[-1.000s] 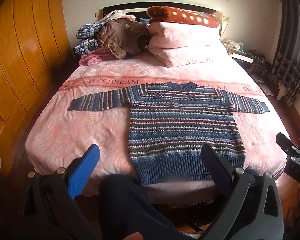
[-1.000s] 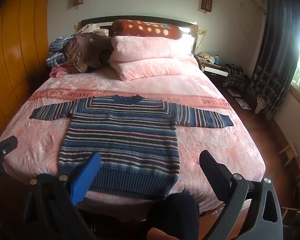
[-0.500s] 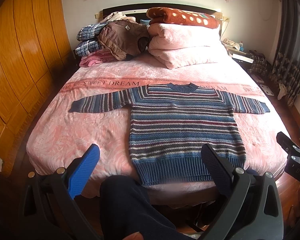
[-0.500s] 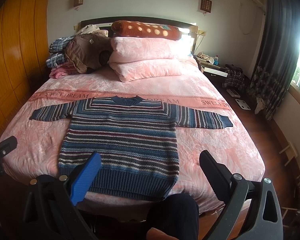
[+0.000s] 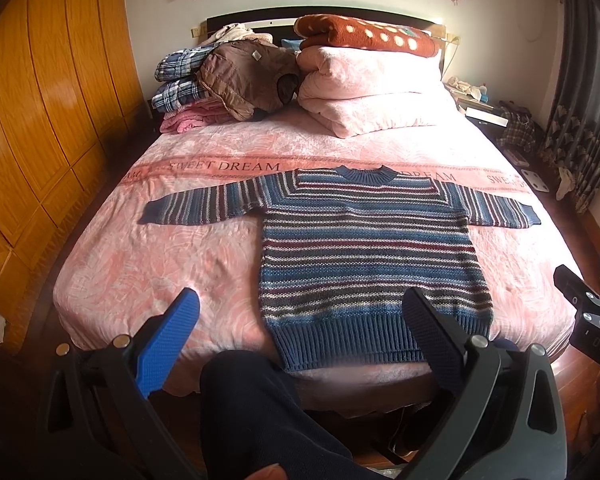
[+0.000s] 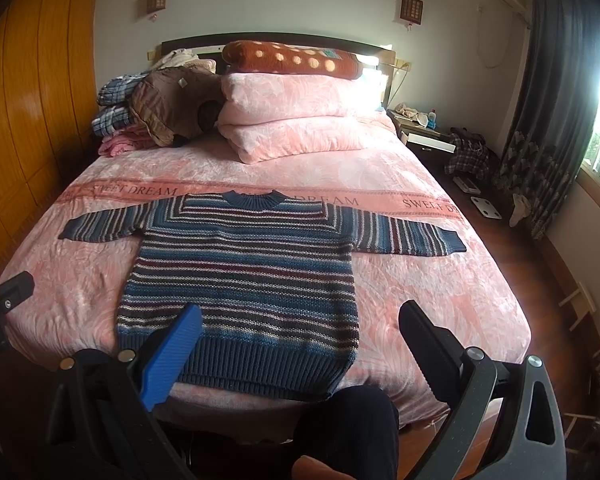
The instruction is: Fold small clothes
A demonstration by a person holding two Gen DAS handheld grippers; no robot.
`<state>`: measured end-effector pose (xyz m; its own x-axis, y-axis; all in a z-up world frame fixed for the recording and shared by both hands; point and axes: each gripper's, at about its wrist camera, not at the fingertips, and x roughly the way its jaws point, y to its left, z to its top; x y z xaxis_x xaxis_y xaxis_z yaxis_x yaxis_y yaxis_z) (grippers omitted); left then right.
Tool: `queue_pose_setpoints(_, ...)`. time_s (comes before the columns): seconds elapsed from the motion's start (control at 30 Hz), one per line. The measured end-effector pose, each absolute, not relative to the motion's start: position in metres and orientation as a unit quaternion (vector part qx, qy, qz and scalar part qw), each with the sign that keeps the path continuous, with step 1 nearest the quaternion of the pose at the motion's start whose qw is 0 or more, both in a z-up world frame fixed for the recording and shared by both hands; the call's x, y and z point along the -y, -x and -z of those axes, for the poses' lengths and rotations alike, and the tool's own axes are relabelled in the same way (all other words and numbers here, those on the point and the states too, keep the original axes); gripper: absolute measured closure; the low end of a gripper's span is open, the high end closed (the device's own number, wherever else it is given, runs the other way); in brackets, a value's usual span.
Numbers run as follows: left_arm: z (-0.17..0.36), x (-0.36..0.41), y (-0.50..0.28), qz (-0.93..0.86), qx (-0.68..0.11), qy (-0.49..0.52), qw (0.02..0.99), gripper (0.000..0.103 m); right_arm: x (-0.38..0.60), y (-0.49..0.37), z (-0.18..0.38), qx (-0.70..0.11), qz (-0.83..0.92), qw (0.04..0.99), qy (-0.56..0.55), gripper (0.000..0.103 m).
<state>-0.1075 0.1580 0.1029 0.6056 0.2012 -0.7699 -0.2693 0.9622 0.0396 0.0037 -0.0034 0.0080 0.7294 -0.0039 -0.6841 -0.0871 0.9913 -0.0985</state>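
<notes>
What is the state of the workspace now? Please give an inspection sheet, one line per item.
Surface: pink bedspread on the bed, bare apart from the sweater.
Job's things: striped sweater lies flat, sleeves spread, hem at the near edge, unfolded.
Clutter: clothes pile and folded pink quilt at the headboard.
Grippers: left gripper and right gripper both open, holding nothing, short of the bed.
Cables: a wire hangs on the far wall.
Surroundings: wooden wardrobe, curtain, cluttered nightstand.
</notes>
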Motion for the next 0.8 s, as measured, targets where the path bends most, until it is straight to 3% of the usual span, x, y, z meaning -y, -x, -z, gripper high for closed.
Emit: queue_pose_setpoints(0.8, -0.0999, -0.1576, 0.1084, -0.133, -0.427, 0.039, 0.894, 0.003, 0.0003, -0.0017, -0.0002, -0.369, -0.023, 0.927, 0.060, 0.004)
